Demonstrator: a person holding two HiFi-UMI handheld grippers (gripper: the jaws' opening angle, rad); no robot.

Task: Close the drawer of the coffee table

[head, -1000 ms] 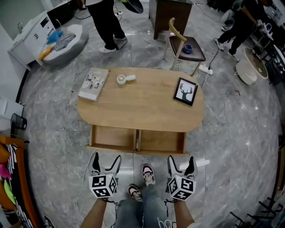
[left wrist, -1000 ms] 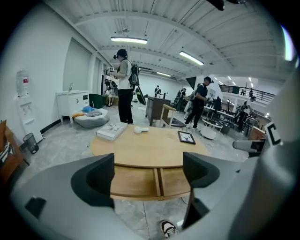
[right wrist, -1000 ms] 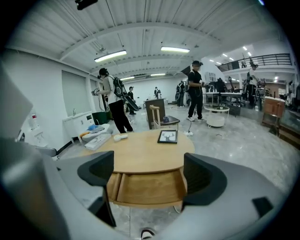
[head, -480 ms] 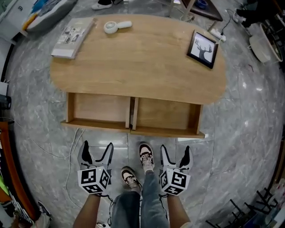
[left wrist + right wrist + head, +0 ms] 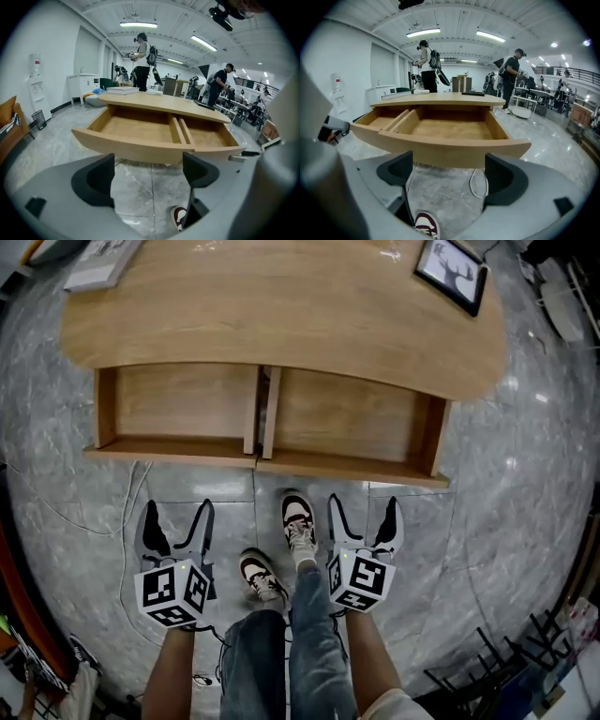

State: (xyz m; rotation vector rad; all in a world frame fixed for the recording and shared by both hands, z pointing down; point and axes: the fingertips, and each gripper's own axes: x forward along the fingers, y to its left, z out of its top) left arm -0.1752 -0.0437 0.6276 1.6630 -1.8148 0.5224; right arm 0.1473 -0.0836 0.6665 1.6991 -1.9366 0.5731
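Drawers point(image 5: 178, 409) of the coffee table point(image 5: 281, 306) stick out wide open — we hold our left gripper point(image 5: 178, 514) and right gripper point(image 5: 364, 507) near them, jaws apart, holding nothing.

Coffee table point(image 5: 281, 315) at far side, w/ two drawers out from its near edge, just beside each other: left drawer point(image 5: 178, 404) at L, right drawer point(image 5: 347, 423) at R. On tabletop: magazine point(image 5: 101, 263) at far-L corner, picture frame point(image 5: 453, 273) at far R. Nearer, over floor: left gripper point(image 5: 178, 512) before L drawer, right gripper point(image 5: 364, 507) before R drawer, both apart from drawer fronts. Person's shoes point(image 5: 298, 521) btwn grippers. Cable point(image 5: 122, 521) on floor just L of left gripper.
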